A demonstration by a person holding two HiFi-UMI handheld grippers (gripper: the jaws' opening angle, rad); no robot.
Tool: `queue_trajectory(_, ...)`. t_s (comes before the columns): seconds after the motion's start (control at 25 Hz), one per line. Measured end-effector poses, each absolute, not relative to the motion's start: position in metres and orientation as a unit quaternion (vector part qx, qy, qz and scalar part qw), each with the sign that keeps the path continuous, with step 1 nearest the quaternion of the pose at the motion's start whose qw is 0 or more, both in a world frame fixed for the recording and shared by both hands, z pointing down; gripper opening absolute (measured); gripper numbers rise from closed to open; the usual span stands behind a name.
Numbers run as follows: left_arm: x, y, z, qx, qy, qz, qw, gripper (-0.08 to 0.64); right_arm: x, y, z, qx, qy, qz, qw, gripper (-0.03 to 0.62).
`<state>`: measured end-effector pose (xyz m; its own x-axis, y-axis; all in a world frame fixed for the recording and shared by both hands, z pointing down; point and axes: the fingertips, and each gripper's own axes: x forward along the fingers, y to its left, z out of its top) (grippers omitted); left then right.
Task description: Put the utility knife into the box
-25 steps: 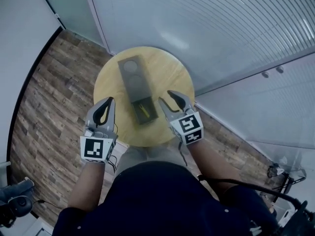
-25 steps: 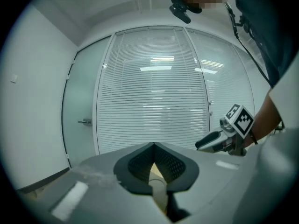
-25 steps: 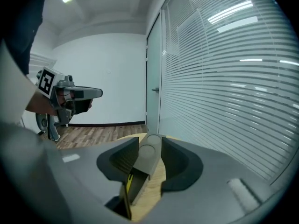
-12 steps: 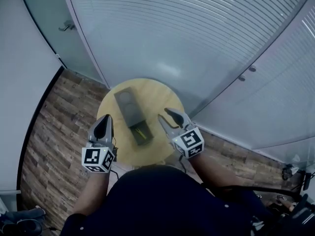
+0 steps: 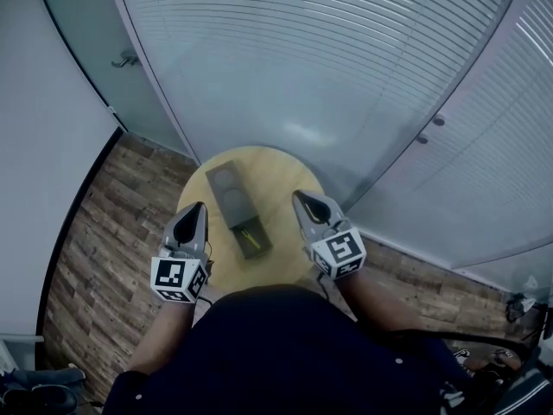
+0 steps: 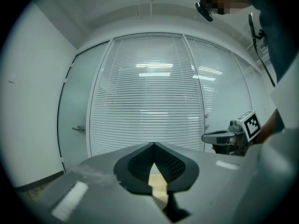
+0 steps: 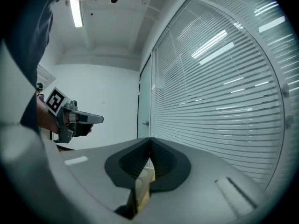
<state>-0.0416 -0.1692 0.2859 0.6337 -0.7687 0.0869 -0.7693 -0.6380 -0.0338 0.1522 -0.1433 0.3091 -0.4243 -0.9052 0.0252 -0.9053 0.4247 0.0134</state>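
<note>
Grippers up front, one on each side of the round wooden worktop (image 5: 281, 188). The left gripper (image 5: 198, 209) has its jaws pressed together with nothing between them. Same story for the right gripper (image 5: 302, 201): jaws together, nothing held. Between the two lies the long dark box (image 5: 232, 199), flat on the worktop and running away from the person. And there's the yellow utility knife (image 5: 251, 235), lying inside the box at its near end, well clear of both grippers. Plank floor (image 5: 99, 240) below, a slatted glass wall (image 5: 328, 67) beyond.
</note>
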Motion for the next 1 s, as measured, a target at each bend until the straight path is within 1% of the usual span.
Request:
queue_trajectory(0.4,-0.059,-0.174,0.286,0.888,-0.456,0.051,0.004,0.003,0.154,-0.14,0.31,0.534,-0.846,-0.008,0.019,0.008)
queue_trajectory(1.0,-0.071,-0.174,0.296,0.884,-0.464,0.058,0.01,0.003,0.149,-0.149,0.32,0.536,-0.844,0.005,0.02,0.008)
